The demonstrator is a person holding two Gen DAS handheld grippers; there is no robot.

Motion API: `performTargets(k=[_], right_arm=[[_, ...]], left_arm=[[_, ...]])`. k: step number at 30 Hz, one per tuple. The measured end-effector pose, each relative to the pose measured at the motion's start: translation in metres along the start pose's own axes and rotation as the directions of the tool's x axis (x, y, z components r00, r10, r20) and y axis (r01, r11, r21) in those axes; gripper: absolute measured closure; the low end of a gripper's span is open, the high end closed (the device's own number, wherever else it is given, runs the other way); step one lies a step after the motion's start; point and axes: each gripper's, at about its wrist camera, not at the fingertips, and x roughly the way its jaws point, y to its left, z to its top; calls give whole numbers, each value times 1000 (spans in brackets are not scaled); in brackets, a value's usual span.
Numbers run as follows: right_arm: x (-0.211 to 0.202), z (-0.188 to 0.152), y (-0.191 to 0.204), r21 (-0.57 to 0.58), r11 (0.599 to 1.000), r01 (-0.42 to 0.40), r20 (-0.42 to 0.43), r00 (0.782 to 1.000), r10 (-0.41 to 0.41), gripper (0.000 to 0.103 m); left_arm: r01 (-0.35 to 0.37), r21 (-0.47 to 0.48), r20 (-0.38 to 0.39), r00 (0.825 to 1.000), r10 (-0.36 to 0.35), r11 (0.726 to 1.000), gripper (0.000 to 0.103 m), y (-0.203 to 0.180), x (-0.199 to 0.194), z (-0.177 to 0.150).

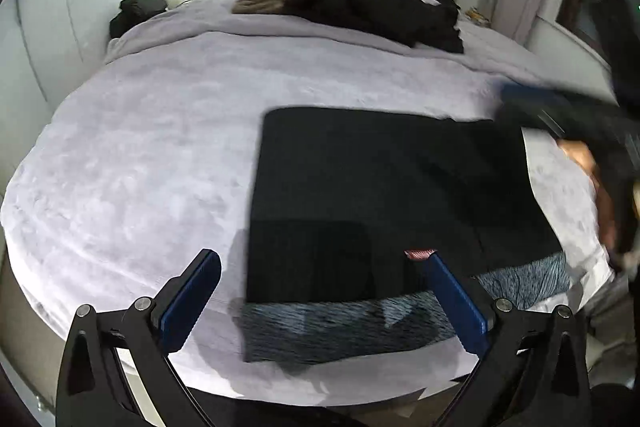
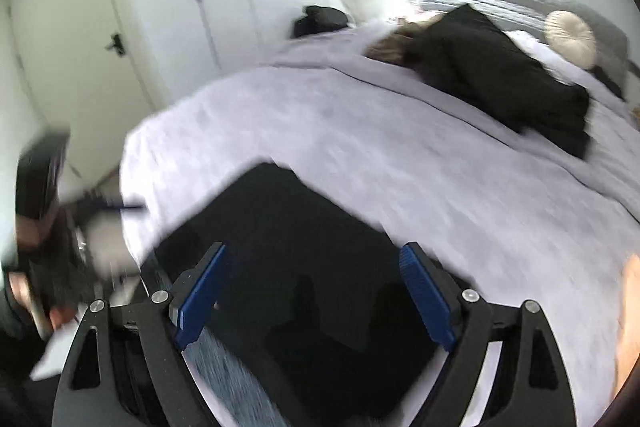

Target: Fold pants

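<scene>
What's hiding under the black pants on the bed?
Under the black pants a gray striped cloth sticks out along the near edge, lying on the purple blanket. How far that cloth goes beneath, and anything else there, is covered.

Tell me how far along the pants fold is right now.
Done: the black pants lie flat as a squared-off fold on the lavender bedspread, over a grey striped cloth. In hand: nothing; left gripper and right gripper are open and empty. Left: possibly one more fold, though the pile of dark clothes looks unfolded.
</scene>
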Motion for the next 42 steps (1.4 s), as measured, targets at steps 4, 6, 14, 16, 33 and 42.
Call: performTargets(k=[4,6,14,16,33,42], right_arm=[[59,28,11,34,972,-233,-113,965,235,14],[83,34,24,47,951,-307,-157,937,310,14],[136,30,43,-20,975,-220,-271,940,206,14],[118,31,36,7,974,-225,-235,947,221,14],[46,-47,10,19,999,26,-171,985,-22,8],[-21,-100,-15,132,986,104,-131,988,-86,8]], left_arm=[[-33,-11,-53,998,32,999,0,-10,24,-9],[-30,-16,-40,999,29,999,0,-11,26,-11],[19,-73,-58,998,-23,997,0,1,31,-12],[16,-68,-61,998,-20,998,0,1,31,-12],[-30,-58,-97,995,24,998,0,-17,41,-7],[-33,-36,-122,992,29,999,0,-19,42,0]])
